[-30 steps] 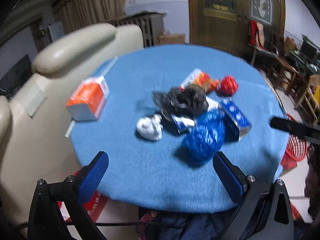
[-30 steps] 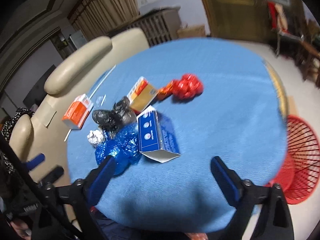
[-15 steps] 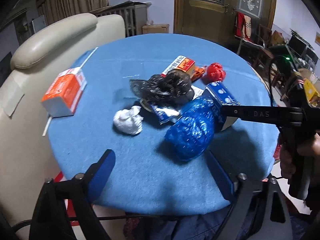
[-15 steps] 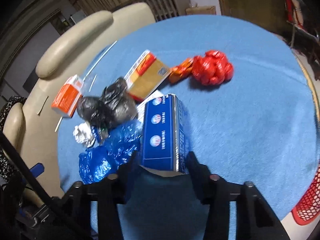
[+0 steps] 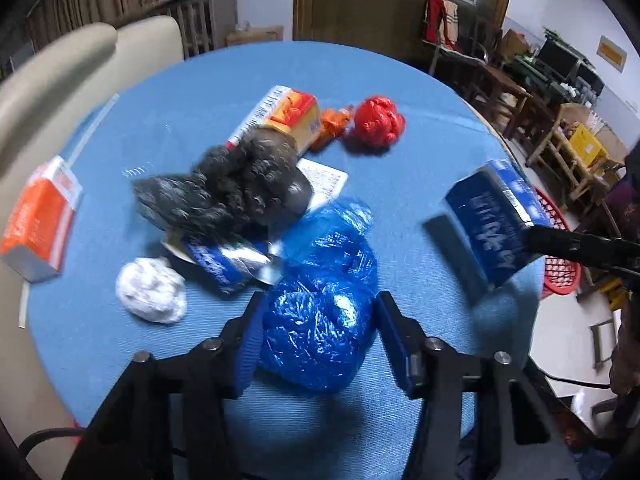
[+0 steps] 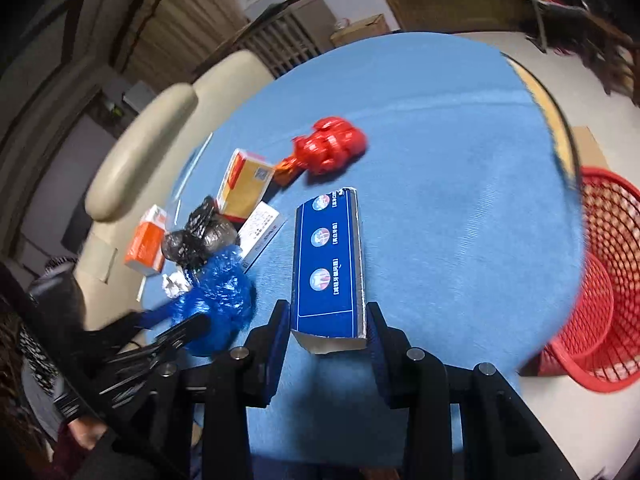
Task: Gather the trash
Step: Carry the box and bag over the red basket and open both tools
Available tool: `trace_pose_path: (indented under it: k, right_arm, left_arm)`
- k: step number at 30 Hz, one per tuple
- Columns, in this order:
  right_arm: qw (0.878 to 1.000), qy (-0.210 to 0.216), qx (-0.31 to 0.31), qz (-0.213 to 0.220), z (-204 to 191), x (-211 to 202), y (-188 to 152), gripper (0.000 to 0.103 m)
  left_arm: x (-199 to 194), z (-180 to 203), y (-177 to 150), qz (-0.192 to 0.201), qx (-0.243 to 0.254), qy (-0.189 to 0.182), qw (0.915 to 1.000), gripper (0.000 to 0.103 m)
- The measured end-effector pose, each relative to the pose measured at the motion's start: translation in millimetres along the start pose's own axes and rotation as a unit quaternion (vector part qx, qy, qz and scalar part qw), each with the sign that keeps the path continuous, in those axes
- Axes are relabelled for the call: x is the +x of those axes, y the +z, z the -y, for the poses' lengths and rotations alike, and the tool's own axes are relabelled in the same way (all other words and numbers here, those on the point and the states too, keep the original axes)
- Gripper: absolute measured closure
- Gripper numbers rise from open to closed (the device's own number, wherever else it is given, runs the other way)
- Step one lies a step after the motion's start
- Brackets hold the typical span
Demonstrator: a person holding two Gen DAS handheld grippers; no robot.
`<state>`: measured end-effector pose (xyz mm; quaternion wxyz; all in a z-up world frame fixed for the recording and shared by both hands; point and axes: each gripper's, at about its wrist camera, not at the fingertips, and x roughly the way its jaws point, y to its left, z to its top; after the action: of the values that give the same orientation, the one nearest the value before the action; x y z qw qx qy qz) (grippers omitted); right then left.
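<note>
Trash lies on a round blue table [image 5: 420, 92]. My left gripper [image 5: 318, 334] is closed around a crumpled blue plastic bag [image 5: 324, 304], also seen in the right wrist view [image 6: 218, 300]. My right gripper [image 6: 326, 334] is shut on a blue carton [image 6: 328, 264] and holds it above the table, toward the right edge; the carton shows in the left wrist view [image 5: 496, 228]. A black bag [image 5: 236, 188], a white wad [image 5: 152, 296], a red bag [image 5: 378, 120], an orange-yellow box [image 5: 288, 116] and an orange carton [image 5: 38, 220] lie on the table.
A red mesh basket [image 6: 600, 280] stands on the floor to the right of the table. A cream sofa [image 5: 72, 64] borders the table's left side. A white paper slip [image 5: 324, 178] and a blue foil wrapper [image 5: 224, 260] lie among the trash.
My left gripper moved forward and closed around the blue plastic bag. My right gripper closed on the blue carton, lifted it and carried it to the right.
</note>
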<state>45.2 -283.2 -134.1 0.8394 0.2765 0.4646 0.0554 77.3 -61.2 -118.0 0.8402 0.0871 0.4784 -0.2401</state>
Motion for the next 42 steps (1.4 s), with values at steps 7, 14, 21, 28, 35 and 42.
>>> trace_pose_path:
  k: [7,14,21,28,35,42]
  right_arm:
    - [0.998,0.018,0.048,0.042,43,-52,-13,0.063]
    - [0.991,-0.013,0.082,0.104,87,-107,-28,0.063]
    - [0.977,-0.050,0.150,0.146,150,-147,-41,0.063]
    - [0.965,-0.065,0.206,0.145,201,-159,-55,0.061]
    - [0.953,-0.064,0.256,0.148,229,-164,-67,0.044]
    - [0.953,-0.064,0.251,0.157,227,-167,-65,0.042]
  left_arm:
    - [-7,23,-4,0.014,0.014,-0.008,0.9998,0.059]
    - [-7,59,3,0.014,0.041,-0.004,0.9991,0.062]
    - [-18,132,24,0.028,0.103,-0.050,0.9931,0.062]
    - [13,227,54,0.012,0.167,-0.100,0.9808,0.062]
    - [46,287,69,-0.010,0.205,-0.121,0.9713,0.056]
    - [55,283,73,-0.008,0.186,-0.116,0.9756,0.048]
